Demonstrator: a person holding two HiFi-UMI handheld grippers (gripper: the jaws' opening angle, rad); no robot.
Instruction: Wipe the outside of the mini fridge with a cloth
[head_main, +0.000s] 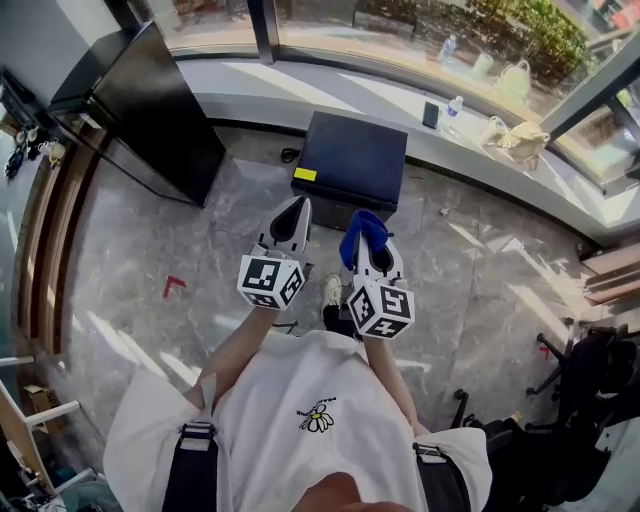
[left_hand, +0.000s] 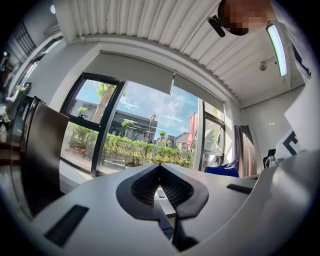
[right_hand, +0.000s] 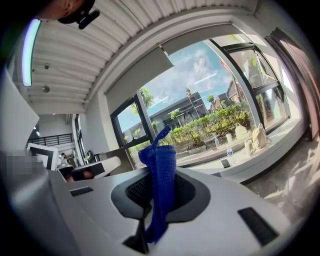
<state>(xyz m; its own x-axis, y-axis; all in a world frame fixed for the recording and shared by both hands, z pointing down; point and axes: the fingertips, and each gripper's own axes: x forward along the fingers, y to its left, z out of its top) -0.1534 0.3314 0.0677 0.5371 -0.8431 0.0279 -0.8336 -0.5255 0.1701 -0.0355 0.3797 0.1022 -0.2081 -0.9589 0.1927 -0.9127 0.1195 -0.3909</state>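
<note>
Mini fridge (head_main: 350, 160): on grey marble floor (head_main: 470, 270), 12 o'clock of the 2 grippers; only head view shows it. Right gripper (right_hand: 159, 167) view: jaws clenched on blue cloth (right_hand: 161, 185). Left gripper (left_hand: 160, 166) view: jaws pressed together, nothing between. Window ledge (head_main: 300, 85) beyond; tall black cabinet (head_main: 150, 110) at 10 o'clock.

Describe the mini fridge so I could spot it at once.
Find the long window ledge across the far side. On the floor against it stands the mini fridge, a low dark box. Unlike the tall black cabinet to its left, it bears a yellow sticker.
</note>
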